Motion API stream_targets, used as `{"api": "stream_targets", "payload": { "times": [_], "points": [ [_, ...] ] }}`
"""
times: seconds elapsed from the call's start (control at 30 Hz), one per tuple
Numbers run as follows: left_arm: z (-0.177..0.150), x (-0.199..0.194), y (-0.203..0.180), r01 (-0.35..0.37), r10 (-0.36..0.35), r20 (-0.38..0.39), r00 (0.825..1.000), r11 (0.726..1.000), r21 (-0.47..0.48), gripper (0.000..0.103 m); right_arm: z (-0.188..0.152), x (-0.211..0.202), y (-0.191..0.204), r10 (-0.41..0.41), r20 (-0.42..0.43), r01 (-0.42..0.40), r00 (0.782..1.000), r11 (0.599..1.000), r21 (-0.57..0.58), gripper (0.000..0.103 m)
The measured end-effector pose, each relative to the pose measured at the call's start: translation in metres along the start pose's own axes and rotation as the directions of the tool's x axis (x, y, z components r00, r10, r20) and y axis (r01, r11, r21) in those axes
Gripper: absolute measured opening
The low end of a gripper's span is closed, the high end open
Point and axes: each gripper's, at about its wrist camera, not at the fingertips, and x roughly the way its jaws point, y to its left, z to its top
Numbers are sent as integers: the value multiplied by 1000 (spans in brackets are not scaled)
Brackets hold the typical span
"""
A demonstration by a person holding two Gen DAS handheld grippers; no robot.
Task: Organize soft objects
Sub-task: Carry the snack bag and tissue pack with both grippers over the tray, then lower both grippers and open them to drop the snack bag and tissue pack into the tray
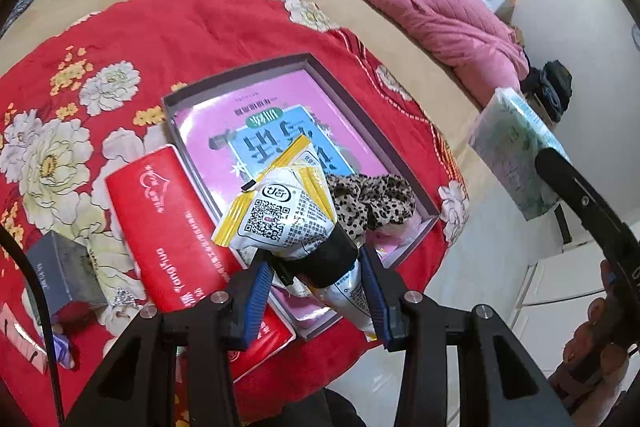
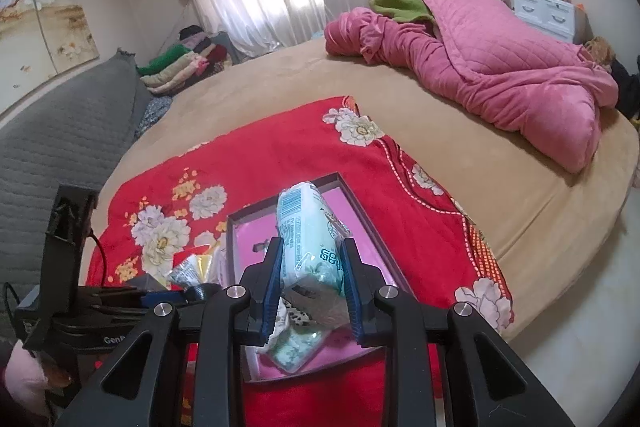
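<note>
snack packet (image 1: 280, 215) — "tJer", QR code | other hand-held gripper's body (image 2: 80, 337) — "Gen"

Your left claw (image 1: 316, 293): black plastic frame w/ blue ribbed pads, round silver screws on the arms, thin black cable at the side. Your right claw (image 2: 312, 291): same build, black w/ blue pads, silver screws; white lettering on the left claw's body, partly legible.

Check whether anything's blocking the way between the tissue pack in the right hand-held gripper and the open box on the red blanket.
Nothing visible blocks it. The green tissue pack, clamped in the right hand-held gripper, hangs above the shallow box, whose pink bottom lies bare beneath. A leopard-print cloth fills the box's near corner.
</note>
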Motion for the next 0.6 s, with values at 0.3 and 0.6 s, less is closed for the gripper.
{"api": "stream_targets", "payload": {
  "times": [0.3, 0.6],
  "points": [
    [2, 34, 2, -47, 47, -68, 997, 999, 9, 44, -1, 28, -8, 0, -31, -1, 1000, 1000, -7, 29],
    [1, 57, 12, -74, 74, -124, 990, 997, 5, 44, -9, 72, -12, -47, -93, 42, 995, 998, -55, 29]
  ]
}}
